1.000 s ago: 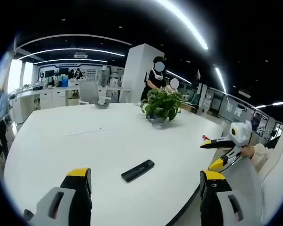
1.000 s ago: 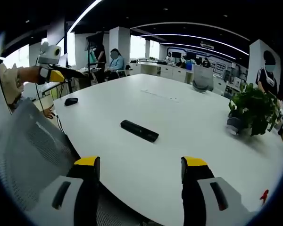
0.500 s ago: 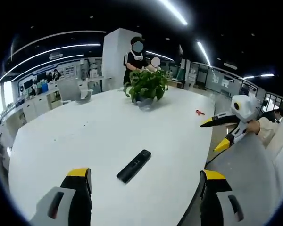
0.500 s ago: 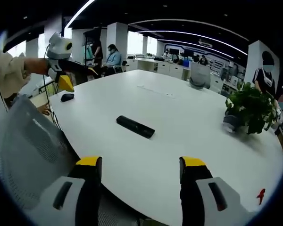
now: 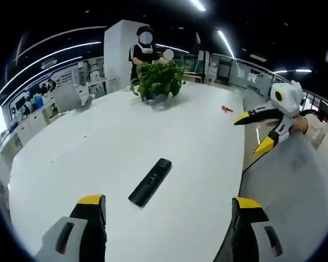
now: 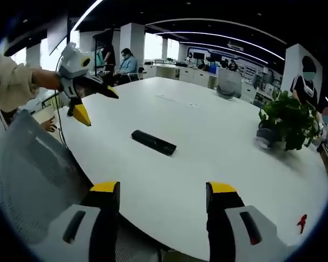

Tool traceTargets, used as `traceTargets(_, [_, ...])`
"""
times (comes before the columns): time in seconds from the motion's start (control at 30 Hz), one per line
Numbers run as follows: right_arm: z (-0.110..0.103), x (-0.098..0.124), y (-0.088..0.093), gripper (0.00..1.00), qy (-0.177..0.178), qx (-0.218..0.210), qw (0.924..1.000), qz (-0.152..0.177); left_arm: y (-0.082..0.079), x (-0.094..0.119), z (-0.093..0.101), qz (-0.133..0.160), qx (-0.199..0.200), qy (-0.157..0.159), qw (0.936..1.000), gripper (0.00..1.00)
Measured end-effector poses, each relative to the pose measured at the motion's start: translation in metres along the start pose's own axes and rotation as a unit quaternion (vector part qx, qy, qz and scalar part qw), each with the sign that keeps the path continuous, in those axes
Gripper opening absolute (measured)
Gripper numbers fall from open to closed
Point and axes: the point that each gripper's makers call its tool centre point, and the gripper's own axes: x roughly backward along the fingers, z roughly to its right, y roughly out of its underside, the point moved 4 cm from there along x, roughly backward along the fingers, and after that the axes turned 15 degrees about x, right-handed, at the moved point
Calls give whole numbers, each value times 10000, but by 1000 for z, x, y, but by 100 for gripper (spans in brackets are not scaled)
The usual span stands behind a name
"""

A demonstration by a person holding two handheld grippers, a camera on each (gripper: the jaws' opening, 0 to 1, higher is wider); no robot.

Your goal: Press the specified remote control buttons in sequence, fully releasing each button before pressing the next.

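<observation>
Both claws are spread wide and hold nothing: our left claw [image 5: 167, 210] and our right claw [image 6: 163, 199] each hang over the near edge of the white worktop [image 5: 98, 147], well short of the remote [image 5: 150, 182]. That remote lies flat by itself, far on our side of the potted plant [image 5: 157, 81]; a small red object [image 5: 226, 109] sits off beside the plant.

We judge the remote light, stiff and smooth, so likely to skid under a push. We'd pinch its long sides with one claw, near an end, and press straight down with the other's tip.
</observation>
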Motion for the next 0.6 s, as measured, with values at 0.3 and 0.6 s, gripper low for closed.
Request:
traceTargets(0.3, [0,-1,6,64,-13,32,9998,-201,1,-11,-18,-226,-140,11,9996,100])
traceTargets(0.6, [-1,-3,8,64,-57,-12,9997,-258,-6,-24,-23,-265,-84,33,9996,99])
